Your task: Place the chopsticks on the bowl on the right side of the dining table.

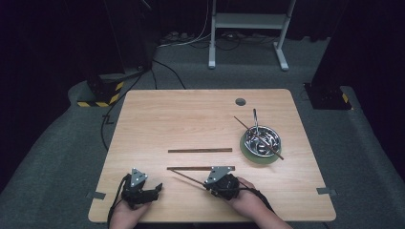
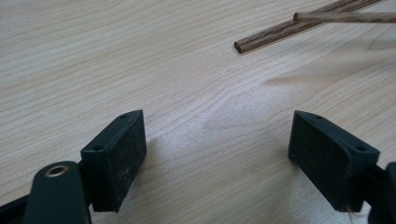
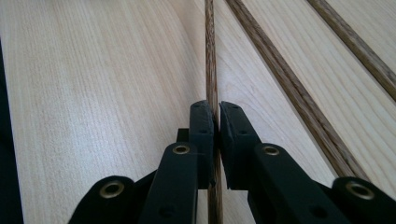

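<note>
While the right tool (image 1: 208,185) is clamped tight on a thin wooden chopstick (image 1: 190,179), that stick juts out from the jaws toward the left and slightly away from the person, its free tip hanging just above the surface (image 1: 157,119), by the look of its shadow in the left tool's view. In the right tool's own view the stick (image 3: 210,56) runs straight ahead along the line of the jaws, pinched between the two pads with a short stub behind them. Two more chopsticks lie flat on the surface, both with their long axes running left to right: the nearer (image 1: 191,168) just beyond the right tool, the farther (image 1: 199,150) parallel and a little beyond that. The metal bowl (image 1: 261,139) on its green plate (image 1: 260,157) sits well off to the right and farther away, already holding a chopstick and a metal utensil, so carrying the held stick there would probably mean swinging its long axis round toward the right. The right hand (image 1: 243,195) rests low near the front edge and is nearer the bowl. The left tool (image 1: 155,188) sits low at the left with its jaws wide apart and nothing between them.
</note>
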`<action>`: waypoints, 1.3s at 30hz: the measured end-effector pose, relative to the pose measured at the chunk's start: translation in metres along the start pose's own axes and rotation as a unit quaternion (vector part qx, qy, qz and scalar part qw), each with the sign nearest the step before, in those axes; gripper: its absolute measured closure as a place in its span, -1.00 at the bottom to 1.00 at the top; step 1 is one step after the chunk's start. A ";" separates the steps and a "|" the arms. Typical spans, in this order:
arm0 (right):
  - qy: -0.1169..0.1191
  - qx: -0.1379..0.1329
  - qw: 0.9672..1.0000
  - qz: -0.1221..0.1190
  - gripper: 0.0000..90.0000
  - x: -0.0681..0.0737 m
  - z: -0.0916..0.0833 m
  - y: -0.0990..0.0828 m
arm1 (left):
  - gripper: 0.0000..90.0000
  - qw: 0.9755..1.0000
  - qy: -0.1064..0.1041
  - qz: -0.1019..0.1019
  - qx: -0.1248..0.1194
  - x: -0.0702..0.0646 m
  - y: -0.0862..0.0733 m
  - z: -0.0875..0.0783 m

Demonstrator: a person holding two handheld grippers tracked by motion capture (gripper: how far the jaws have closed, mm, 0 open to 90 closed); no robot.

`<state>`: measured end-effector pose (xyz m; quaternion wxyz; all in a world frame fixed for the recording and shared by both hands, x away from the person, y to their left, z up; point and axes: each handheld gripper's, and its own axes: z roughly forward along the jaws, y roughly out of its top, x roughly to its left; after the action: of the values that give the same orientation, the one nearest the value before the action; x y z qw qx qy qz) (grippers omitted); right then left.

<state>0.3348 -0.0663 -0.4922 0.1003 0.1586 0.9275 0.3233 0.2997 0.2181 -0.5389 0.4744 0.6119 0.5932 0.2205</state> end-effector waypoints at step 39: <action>-0.102 0.011 0.991 0.089 0.85 -0.078 -0.062 -0.050 | -0.58 1.000 0.000 0.000 0.000 0.000 0.000 0.000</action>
<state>0.3782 -0.1664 -0.4693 0.1635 0.2742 0.8979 0.3030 0.2997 0.2181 -0.5389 0.4743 0.6120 0.5931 0.2207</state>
